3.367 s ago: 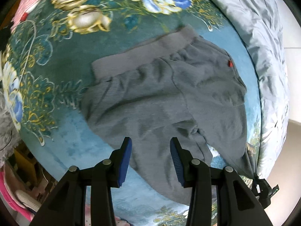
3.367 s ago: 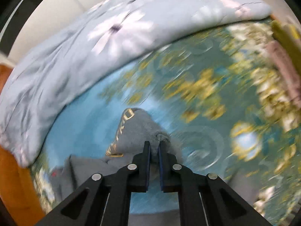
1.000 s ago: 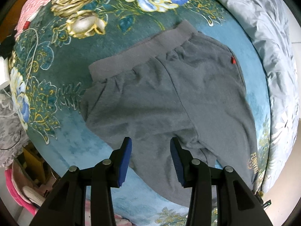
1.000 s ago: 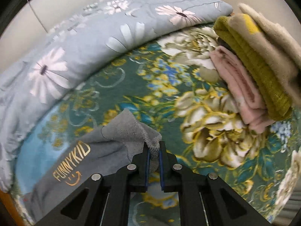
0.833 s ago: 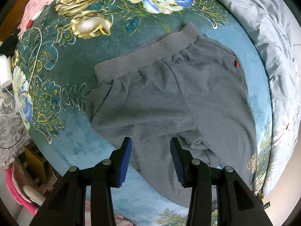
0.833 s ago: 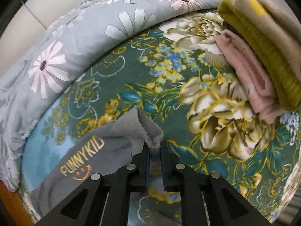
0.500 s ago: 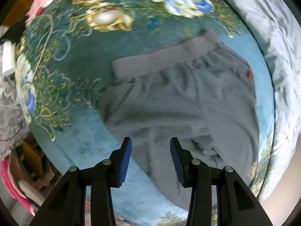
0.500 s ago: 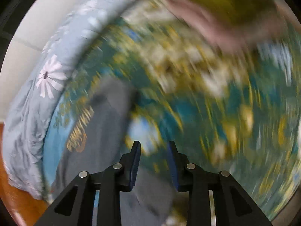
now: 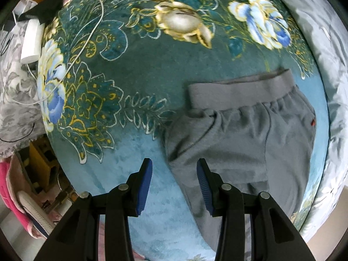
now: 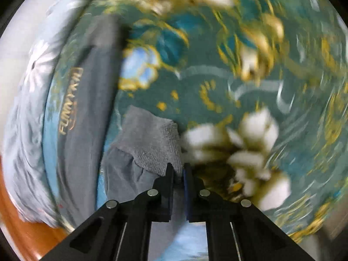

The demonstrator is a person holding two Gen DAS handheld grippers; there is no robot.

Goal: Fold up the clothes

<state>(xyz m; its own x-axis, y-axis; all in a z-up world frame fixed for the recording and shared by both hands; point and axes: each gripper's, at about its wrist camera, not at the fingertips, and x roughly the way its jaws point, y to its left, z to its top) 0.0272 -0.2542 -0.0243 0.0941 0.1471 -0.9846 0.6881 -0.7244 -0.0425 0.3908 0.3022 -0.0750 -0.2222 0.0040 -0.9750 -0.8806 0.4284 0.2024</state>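
Observation:
Grey sweatpants (image 9: 245,139) lie flat on a teal floral blanket (image 9: 139,69), waistband (image 9: 237,89) toward the far side. My left gripper (image 9: 174,174) is open and empty, over the pants' left hip edge. In the blurred right wrist view, my right gripper (image 10: 178,174) is shut on the ribbed cuff (image 10: 158,145) of one grey leg. The other leg (image 10: 84,100), with gold "FUNNYKID" lettering, lies stretched out to the left.
A light blue daisy-print duvet (image 9: 330,50) runs along the right side of the blanket and shows in the right wrist view (image 10: 24,113). A white cable (image 9: 87,34) and a white charger (image 9: 30,43) lie at the blanket's left edge. Clutter sits below the bed's left edge.
My right gripper let go of one leg's cuff, swung over and closed on the other leg's cuff. My left gripper shifted left toward the hip edge, still open.

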